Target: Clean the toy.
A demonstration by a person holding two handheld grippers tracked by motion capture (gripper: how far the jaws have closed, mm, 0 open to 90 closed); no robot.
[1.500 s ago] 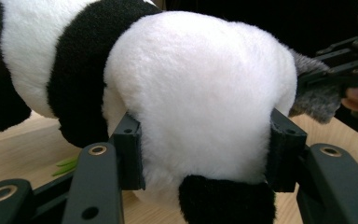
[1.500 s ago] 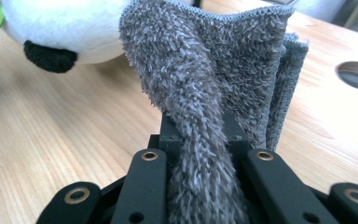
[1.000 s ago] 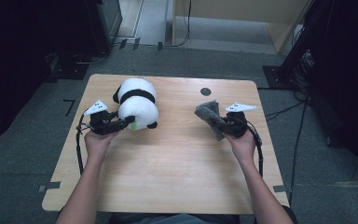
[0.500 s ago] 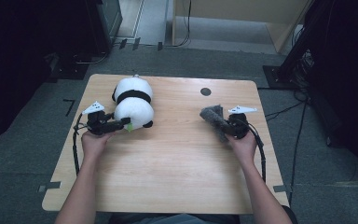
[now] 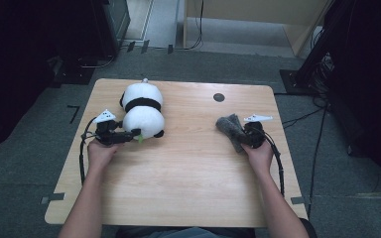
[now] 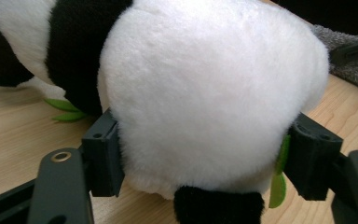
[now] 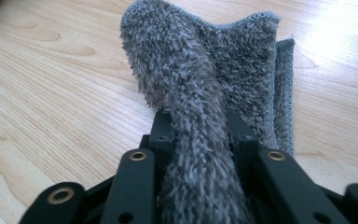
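Note:
A black-and-white plush panda (image 5: 141, 111) lies on the wooden table (image 5: 188, 183) at the left. My left gripper (image 5: 135, 134) reaches in from the left. Its jaws have just been opening, and the panda's white head (image 6: 205, 93) still fills the gap and touches both pads (image 6: 103, 156). A green felt leaf (image 6: 279, 182) sits against the right pad. At the right, a grey fuzzy cloth (image 5: 228, 126) lies crumpled on the table. My right gripper (image 5: 237, 140) has just been opening slightly. A fold of the cloth (image 7: 200, 84) is still pinched between its pads.
A dark round hole (image 5: 219, 97) sits in the tabletop toward the far edge. Bare wood (image 5: 188, 148) stretches between the two hands and toward the near edge. Cables (image 5: 322, 134) trail on the grey floor to the right, and dark furniture (image 5: 104, 25) stands beyond the table.
Both hands have come down slightly toward the tabletop. The right gripper has lowered the cloth onto the wood. The panda has barely shifted.

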